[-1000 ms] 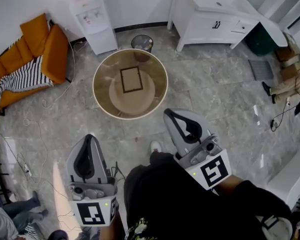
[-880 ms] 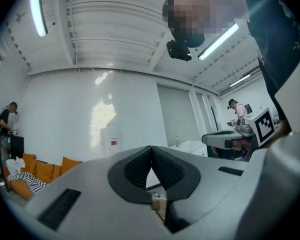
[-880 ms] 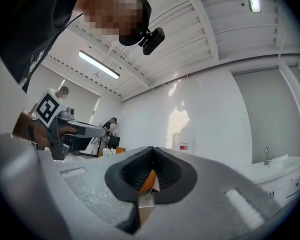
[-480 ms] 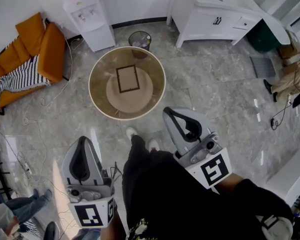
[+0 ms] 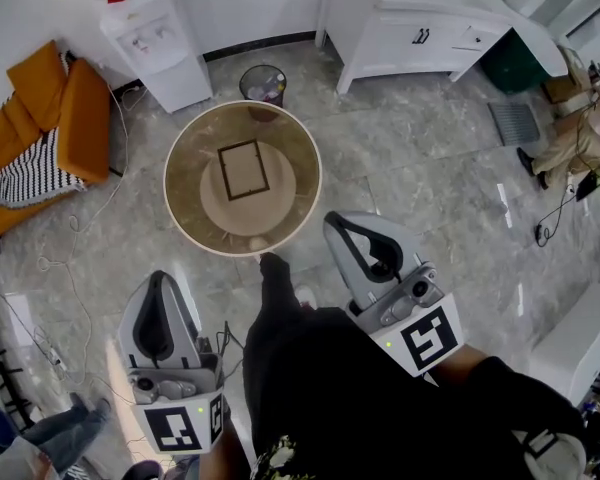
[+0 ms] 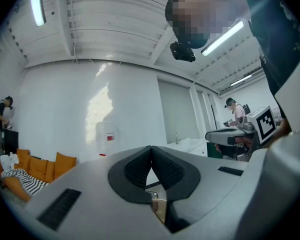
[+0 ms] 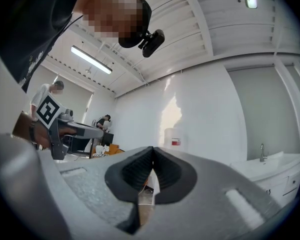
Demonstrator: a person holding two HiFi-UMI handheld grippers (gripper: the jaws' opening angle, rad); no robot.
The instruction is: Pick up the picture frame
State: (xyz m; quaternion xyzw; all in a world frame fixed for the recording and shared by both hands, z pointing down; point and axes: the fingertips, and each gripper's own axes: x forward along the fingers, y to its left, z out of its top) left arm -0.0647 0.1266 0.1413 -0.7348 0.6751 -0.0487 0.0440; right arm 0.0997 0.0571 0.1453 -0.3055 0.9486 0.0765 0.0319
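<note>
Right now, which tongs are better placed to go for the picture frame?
Right, probably: the right tongs sit nearer the round table and picture frame than the left tongs. Both are shut, empty, short of the table.

Your right gripper [image 7: 152, 151] has its jaws pressed together with nothing between them. Through the slit below them you can see a sliver of a brown surface [image 7: 144, 211]. Straight ahead, a white dispenser [image 7: 173, 136] stands against the wall. At far left your left gripper [image 7: 95, 131] reaches in level, its marker cube [image 7: 48, 110] behind it. A sink cabinet [image 7: 285, 171] sits low at right, and a ceiling light [image 7: 92, 60] runs overhead.
</note>
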